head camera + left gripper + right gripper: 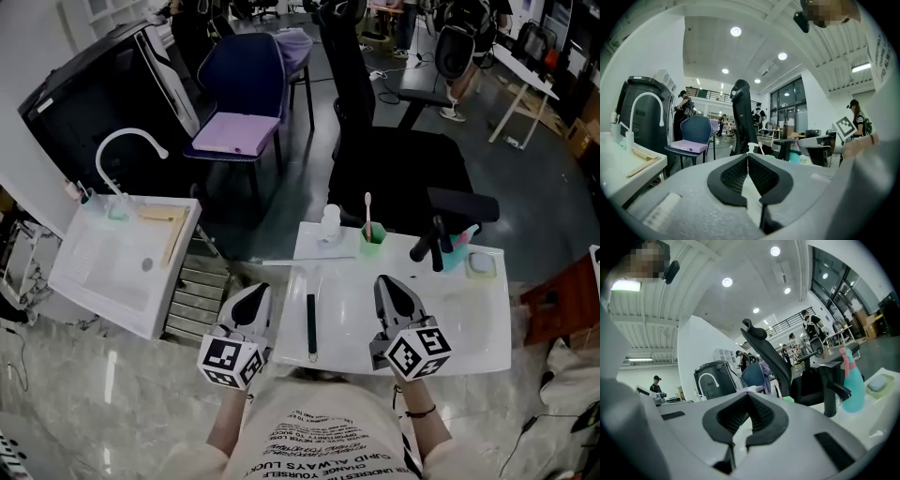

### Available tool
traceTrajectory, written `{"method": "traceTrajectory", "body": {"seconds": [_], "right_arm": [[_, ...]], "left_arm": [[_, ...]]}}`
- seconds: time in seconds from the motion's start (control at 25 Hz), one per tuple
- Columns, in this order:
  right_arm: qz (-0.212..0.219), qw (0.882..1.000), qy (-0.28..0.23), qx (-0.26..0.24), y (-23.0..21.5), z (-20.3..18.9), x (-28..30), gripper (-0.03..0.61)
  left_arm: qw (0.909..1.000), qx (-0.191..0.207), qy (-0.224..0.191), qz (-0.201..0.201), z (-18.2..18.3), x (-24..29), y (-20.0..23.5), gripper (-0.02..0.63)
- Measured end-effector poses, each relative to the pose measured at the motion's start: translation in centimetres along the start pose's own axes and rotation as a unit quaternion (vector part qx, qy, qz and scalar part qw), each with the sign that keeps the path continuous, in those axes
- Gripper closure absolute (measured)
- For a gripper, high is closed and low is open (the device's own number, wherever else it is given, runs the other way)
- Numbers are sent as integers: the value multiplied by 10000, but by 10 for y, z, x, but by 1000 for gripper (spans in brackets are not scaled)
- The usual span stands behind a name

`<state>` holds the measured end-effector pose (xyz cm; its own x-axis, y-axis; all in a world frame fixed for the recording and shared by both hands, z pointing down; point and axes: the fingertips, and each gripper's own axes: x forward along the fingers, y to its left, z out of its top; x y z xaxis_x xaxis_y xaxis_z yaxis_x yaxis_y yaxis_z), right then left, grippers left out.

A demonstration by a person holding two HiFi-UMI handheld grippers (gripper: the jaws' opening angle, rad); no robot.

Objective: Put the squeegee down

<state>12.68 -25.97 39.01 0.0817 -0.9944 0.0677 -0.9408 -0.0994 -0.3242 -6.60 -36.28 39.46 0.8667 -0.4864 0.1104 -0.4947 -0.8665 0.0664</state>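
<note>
You are holding your left gripper (254,293) and right gripper (390,283) pressed together and empty while the squeegee (310,326) is lying between them near the table's (469,330) front edge, so I think only pulling back is left.

Dark glossy floor (525,187), black office chair (394,169) dead centre, blue chair (242,75) to its left, round ceiling lights (736,31) glowing, tall windows (787,101) beyond.
</note>
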Motion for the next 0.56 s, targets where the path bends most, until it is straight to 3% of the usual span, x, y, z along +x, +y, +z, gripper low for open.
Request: {"method": "traceTrajectory", "body": {"seconds": [0.56], "right_arm": [[-35, 10000, 29, -57, -4, -3, -5, 574]], "left_arm": [[10000, 51, 17, 62, 0, -3, -3, 591]]}}
